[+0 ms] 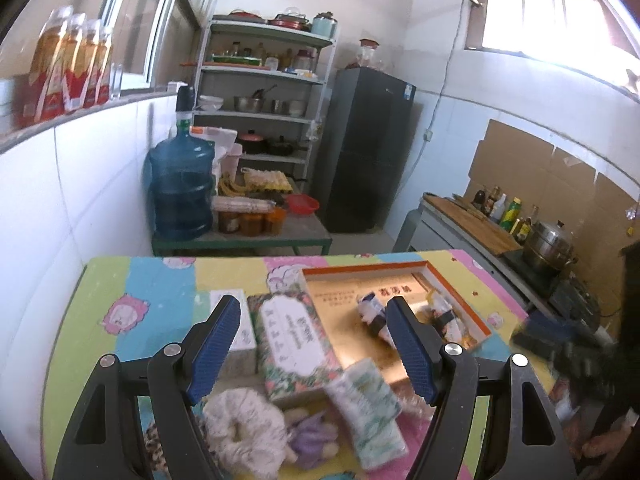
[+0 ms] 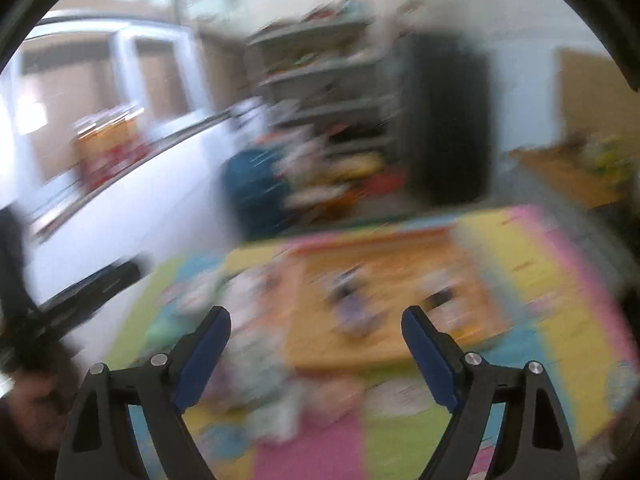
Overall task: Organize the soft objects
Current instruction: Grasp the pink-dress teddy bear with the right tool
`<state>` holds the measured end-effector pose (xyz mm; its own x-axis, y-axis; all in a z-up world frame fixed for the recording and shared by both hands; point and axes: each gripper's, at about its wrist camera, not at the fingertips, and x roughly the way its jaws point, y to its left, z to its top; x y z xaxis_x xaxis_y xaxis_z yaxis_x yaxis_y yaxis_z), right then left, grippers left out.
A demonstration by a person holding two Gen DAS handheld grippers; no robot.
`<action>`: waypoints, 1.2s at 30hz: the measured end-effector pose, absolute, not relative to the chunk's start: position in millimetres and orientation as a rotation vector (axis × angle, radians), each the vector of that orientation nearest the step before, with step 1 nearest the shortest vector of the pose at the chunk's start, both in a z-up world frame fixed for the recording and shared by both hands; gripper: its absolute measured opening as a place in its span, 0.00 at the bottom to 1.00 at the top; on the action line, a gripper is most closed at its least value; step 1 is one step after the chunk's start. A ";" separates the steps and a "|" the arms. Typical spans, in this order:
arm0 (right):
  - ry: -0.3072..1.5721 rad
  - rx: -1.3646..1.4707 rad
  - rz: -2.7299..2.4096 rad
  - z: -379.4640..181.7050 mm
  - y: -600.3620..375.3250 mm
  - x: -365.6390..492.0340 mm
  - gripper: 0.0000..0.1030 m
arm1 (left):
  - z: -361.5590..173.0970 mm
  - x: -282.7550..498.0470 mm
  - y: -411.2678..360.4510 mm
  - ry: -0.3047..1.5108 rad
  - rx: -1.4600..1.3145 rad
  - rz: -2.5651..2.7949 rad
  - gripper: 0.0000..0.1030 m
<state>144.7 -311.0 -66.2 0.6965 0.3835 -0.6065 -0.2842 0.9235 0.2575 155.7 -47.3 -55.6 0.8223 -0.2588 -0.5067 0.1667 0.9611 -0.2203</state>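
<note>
With both the left gripper (image 1: 316,344) and right gripper (image 2: 316,354) spread wide and empty, the fluffy ring (image 1: 240,428) below the left fingers could be missed, since the right view is blurred.

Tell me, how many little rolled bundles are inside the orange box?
2. One bundle lies near the middle of the orange box, partly behind a gripper finger. The other bundle lies toward its right side. More could be hidden.

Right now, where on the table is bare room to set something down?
The far-left strip of tablecloth, beyond the white box, is bare, as is the tray's far half. The near edge is crowded: fluffy scrunchie, purple toy, tissue pack.
</note>
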 end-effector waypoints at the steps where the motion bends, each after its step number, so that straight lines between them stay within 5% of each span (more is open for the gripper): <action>1: 0.742 0.142 0.443 -73.2 -302.2 141.9 0.85 | -57.5 153.4 -41.7 0.565 -0.177 -0.231 0.75; 29: 1.061 -0.630 0.990 -211.5 -122.8 100.4 0.84 | -114.5 71.0 86.3 0.610 -0.244 -0.109 0.75; 36: 1.069 -0.612 0.937 -217.7 -118.9 100.7 0.56 | -147.5 91.1 80.7 0.686 -0.209 -0.175 0.75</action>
